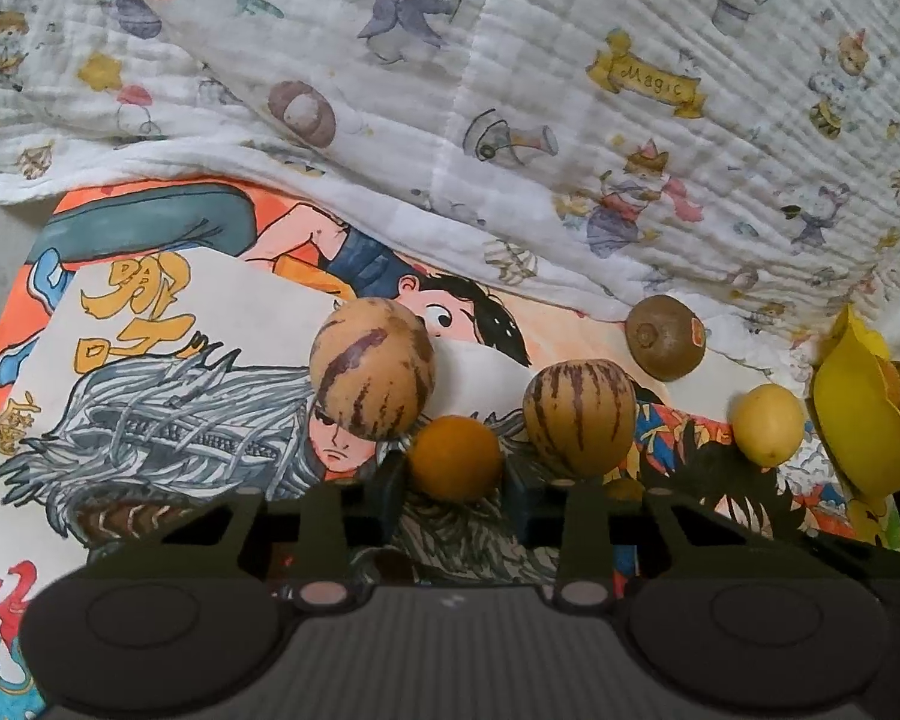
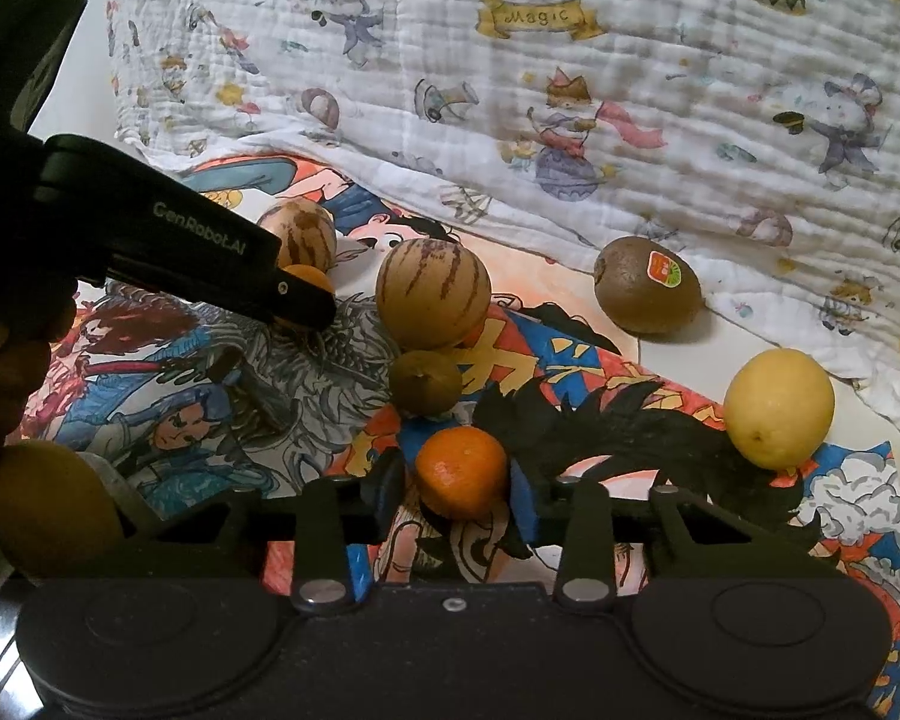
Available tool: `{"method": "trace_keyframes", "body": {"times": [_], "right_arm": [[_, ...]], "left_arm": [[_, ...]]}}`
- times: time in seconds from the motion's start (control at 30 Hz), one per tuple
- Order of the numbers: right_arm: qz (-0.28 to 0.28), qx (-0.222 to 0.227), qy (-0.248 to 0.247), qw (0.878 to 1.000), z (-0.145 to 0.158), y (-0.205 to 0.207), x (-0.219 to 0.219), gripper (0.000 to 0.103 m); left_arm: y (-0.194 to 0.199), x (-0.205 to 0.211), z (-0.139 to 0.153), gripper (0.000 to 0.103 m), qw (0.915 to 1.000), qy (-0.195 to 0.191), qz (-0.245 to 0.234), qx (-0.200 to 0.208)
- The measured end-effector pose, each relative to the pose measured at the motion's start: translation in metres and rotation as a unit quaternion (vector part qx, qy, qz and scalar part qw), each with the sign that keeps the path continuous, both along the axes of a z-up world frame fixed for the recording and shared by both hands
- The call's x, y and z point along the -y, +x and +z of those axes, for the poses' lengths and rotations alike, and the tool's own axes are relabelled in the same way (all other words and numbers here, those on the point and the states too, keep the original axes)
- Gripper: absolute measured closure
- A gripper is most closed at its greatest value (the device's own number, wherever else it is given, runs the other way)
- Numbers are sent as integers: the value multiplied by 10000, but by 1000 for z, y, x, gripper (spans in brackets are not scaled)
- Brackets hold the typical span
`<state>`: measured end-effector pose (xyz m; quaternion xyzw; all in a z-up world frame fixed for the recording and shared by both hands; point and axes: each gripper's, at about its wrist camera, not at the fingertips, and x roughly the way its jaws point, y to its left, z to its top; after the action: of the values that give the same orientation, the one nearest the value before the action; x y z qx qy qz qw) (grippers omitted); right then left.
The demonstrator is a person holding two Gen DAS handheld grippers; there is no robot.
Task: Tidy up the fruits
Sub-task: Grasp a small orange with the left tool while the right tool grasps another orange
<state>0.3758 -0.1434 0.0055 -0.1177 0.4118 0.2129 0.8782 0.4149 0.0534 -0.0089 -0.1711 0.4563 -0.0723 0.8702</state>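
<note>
In the left wrist view my left gripper (image 1: pixel 455 471) is shut on a small orange (image 1: pixel 455 457). Beyond it lie two striped tan melons (image 1: pixel 372 369) (image 1: pixel 579 417), a kiwi (image 1: pixel 665 339) and a yellow lemon (image 1: pixel 767 425). In the right wrist view my right gripper (image 2: pixel 459 483) is shut on another orange (image 2: pixel 461 471). Ahead are a small greenish citrus (image 2: pixel 426 382), a striped melon (image 2: pixel 432 294), a stickered kiwi (image 2: pixel 647 285) and the lemon (image 2: pixel 777 408). The left gripper (image 2: pixel 306 300) shows at left with its orange (image 2: pixel 307 279) beside the far melon (image 2: pixel 303 234).
Fruits lie on colourful cartoon drawings (image 2: pixel 222 408) spread over a bed. A white printed quilt (image 2: pixel 570 90) rises behind. A yellow object (image 1: pixel 858 408) stands at the right edge of the left wrist view. A yellow-green fruit (image 2: pixel 48 504) sits at the lower left of the right wrist view.
</note>
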Motion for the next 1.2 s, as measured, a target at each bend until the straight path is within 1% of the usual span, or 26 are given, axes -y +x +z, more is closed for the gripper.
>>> {"method": "trace_keyframes", "body": {"times": [0.2,0.33,0.5,0.67,0.9,1.2], "right_arm": [[-40,23,41,10000,1,-2,1,69],[-66,-3,91,9999,3,-6,3,69],[-59,33,169,9998,9,-16,4,69],[-16,103,262,9996,19,-30,3,69],[106,214,423,9988,38,-59,1,69],[281,119,614,9976,51,-111,3,69]], "left_arm": [[0,-2,-1,67,10000,-29,-17,32],[-5,-4,-1,67,9998,-167,-45,23],[-16,-2,4,67,9998,-102,-150,111],[-31,0,15,67,9995,-91,-221,221],[-65,1,40,67,9986,-112,-285,439],[-133,6,61,67,9980,-148,-363,489]]}}
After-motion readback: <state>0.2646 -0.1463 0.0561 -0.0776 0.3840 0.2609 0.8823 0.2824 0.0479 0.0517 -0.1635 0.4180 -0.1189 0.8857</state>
